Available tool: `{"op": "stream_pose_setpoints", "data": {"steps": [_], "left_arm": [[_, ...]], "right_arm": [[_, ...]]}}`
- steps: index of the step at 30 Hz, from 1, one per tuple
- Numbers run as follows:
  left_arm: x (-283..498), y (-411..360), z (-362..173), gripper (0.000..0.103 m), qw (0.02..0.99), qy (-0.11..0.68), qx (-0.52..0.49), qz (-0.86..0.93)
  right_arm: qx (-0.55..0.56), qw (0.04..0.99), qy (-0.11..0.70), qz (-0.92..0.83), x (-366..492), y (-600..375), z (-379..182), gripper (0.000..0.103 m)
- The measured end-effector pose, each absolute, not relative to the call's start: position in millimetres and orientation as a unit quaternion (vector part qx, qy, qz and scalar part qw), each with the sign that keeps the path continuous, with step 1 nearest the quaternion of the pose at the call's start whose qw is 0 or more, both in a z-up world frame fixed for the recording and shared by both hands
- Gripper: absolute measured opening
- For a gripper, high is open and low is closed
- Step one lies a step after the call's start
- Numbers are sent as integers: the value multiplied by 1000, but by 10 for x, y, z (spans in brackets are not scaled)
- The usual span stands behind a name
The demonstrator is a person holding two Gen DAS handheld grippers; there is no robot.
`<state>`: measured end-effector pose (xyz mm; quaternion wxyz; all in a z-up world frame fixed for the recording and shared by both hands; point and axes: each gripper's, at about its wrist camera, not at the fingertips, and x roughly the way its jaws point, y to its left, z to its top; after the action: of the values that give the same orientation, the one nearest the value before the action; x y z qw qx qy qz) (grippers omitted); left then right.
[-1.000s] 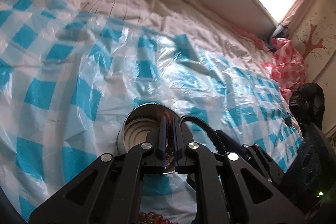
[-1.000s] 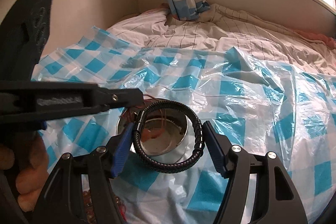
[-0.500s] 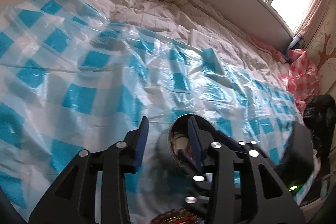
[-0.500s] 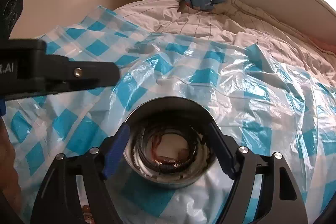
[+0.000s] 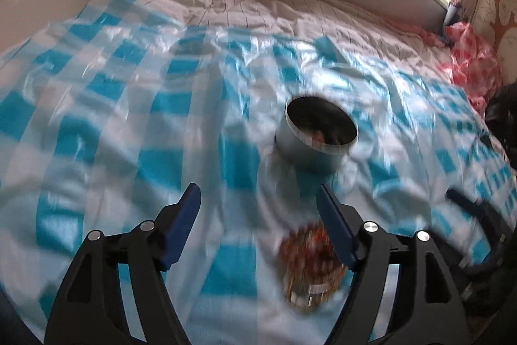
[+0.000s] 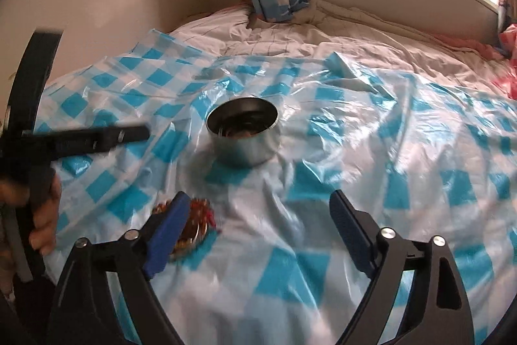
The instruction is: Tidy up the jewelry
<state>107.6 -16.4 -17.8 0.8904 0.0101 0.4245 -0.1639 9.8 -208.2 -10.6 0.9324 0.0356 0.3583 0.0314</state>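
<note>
Both tools are spread wide and hold nothing: the left tool (image 5: pixel 258 206) and the right tool (image 6: pixel 258 212) hover above the blue-and-white checked plastic sheet (image 6: pixel 371 151) on the bed. The reddish beaded bracelet (image 6: pixel 197 225) lies on the sheet just beside the right tool's left finger. Best to straddle its rim, then close gently. The round silver metal tin (image 6: pixel 244 131) beyond holds dark cords and something reddish.

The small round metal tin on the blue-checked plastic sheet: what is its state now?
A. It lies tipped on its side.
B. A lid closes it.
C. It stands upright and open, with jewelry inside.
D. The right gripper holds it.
C: the small round metal tin stands upright, lidless, with dark and reddish pieces inside, and both grippers are open and apart from it.
</note>
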Motion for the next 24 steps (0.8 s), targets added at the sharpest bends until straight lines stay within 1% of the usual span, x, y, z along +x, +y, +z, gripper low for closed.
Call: {"op": "stream_pose_setpoints", "data": {"steps": [5, 10, 13, 18, 21, 22, 23, 24], "left_arm": [[763, -76, -225, 70, 896, 415, 35, -155], [707, -34, -204, 70, 901, 405, 53, -147], [759, 28, -268, 70, 889, 428, 27, -159], [934, 65, -411, 70, 859, 469, -56, -195], [1031, 48, -508, 61, 837, 492, -104, -217], [1053, 36, -550, 56, 829, 501, -115, -222], [1065, 16, -582, 52, 823, 507, -121, -225], [1073, -9, -611, 50, 820, 513, -121, -223]], "right_arm": [[5, 935, 351, 43, 73, -1920, -97, 91], [-9, 933, 356, 42, 100, -1877, -136, 91], [-2, 932, 360, 34, 122, -1907, -141, 92], [37, 926, 375, 13, 199, -2113, -197, 93], [57, 926, 373, 3, 192, -2212, -201, 93], [61, 926, 374, 1, 193, -2235, -203, 94], [63, 925, 374, 0, 197, -2250, -206, 94], [63, 925, 375, 0, 198, -2253, -207, 94]]}}
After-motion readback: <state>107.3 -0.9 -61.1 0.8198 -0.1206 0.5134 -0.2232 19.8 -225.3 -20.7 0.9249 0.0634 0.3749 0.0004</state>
